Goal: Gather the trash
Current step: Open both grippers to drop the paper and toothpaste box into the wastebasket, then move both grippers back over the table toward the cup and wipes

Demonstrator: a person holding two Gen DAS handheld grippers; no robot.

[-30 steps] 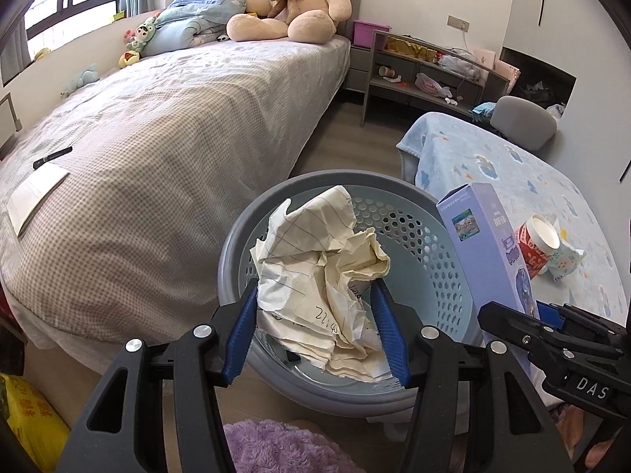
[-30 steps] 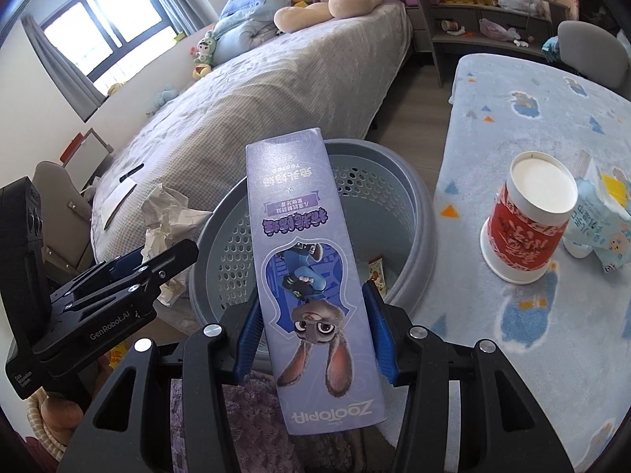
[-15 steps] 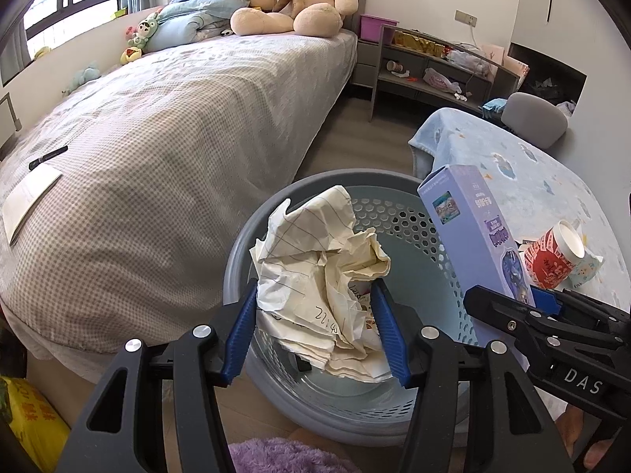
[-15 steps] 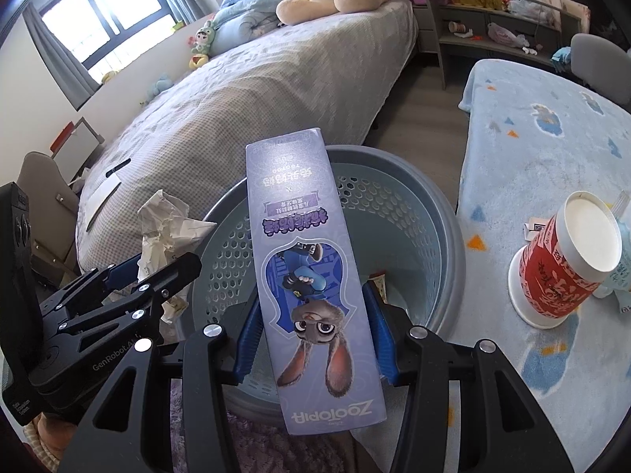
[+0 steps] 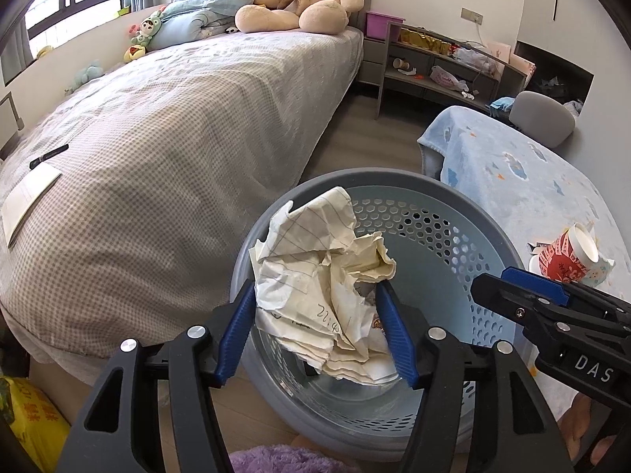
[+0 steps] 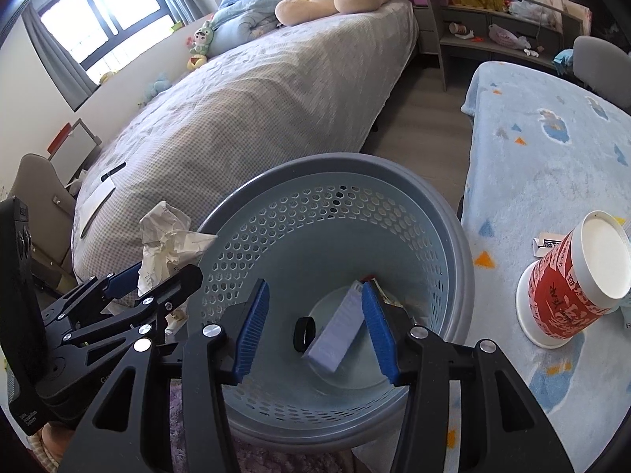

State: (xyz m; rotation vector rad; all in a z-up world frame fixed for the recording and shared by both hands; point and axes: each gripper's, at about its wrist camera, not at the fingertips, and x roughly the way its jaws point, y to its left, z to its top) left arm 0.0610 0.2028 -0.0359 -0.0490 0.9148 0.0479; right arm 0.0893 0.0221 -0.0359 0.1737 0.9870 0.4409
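Crumpled lined paper [image 5: 315, 276] sits between the blue pads of my left gripper [image 5: 315, 285], above the near rim of the round grey basket [image 5: 453, 205]. Its jaws are opening, and the paper still touches both pads. In the right wrist view the same paper [image 6: 165, 236] sticks up from the left gripper [image 6: 157, 280] at the basket's left rim. My right gripper [image 6: 315, 287] hangs over the basket [image 6: 335, 161], jaws opening and holding nothing. The purple carton [image 6: 339, 327] lies on the basket floor beside a small black ring [image 6: 303, 333] and a wrapper.
A red paper cup [image 6: 572, 287] and a small packet stand on the table's blue blanket [image 6: 552, 138], right of the basket. The checked bed [image 5: 157, 138] fills the left, with paper and a pen on it. A purple rug [image 5: 284, 459] and a yellow bag [image 5: 31, 421] lie below.
The right gripper has let go of the purple carton, which has dropped to the basket floor. The left jaws have spread slightly around the paper. Both grippers have moved a little further over the basket.
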